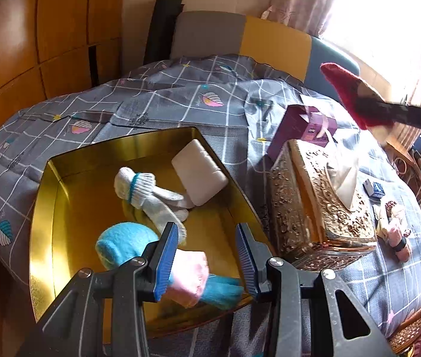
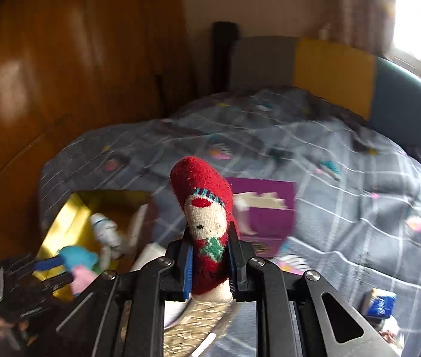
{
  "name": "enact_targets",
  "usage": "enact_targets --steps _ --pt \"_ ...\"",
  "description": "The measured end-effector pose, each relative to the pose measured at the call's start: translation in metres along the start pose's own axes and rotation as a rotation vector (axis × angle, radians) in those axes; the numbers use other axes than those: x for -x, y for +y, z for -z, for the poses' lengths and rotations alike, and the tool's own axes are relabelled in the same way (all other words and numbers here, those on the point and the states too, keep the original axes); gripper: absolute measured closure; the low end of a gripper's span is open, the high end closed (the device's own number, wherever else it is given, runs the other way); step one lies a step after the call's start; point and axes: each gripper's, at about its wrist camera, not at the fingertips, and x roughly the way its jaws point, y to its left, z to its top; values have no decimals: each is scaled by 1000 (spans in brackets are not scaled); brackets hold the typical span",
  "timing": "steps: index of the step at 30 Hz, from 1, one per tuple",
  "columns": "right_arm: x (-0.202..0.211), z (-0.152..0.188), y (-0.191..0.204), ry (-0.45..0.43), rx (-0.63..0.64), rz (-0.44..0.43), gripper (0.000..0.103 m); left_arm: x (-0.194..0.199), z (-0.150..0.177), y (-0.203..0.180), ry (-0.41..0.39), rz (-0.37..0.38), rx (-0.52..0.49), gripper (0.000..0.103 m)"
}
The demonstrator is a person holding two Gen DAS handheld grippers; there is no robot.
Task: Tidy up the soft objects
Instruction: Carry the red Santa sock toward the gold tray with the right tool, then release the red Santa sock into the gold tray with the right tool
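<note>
A gold tin [image 1: 43, 208] lies open on the bed. Inside it are a white glove [image 1: 148, 190], a white foam block [image 1: 198, 172] and a blue and pink sock [image 1: 121, 244]. My left gripper [image 1: 207, 253] hovers over the tin's near end, open, with its left pad beside the sock and bare tin floor showing in the gap. My right gripper [image 2: 210, 255] is shut on a red Christmas sock [image 2: 201, 184], held up in the air over the bed. In the left wrist view this red sock [image 1: 347, 89] appears at the upper right, above the tissue box.
An ornate gold tissue box [image 1: 314, 208] stands right of the tin, with a purple box [image 1: 294, 131] behind it. A small blue packet [image 1: 374, 189] and a pink soft toy [image 1: 395, 226] lie further right on the grey checked quilt [image 1: 180, 98]. Wooden wardrobe doors rise at the left.
</note>
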Motion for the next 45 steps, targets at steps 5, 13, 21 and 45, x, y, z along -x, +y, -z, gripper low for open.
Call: enact_targets --steps 5,13,21,45 --pt "-10 18 56 43 92 -112 85 5 1 26 -18 -41 54 63" --pt "-61 43 114 161 96 -199 85 18 1 72 -62 -112 156 63" --pt "-118 59 139 255 41 -146 80 16 2 76 -60 -118 162 63" --pt "-66 65 143 48 116 -4 44 25 5 53 -84 -124 82 63"
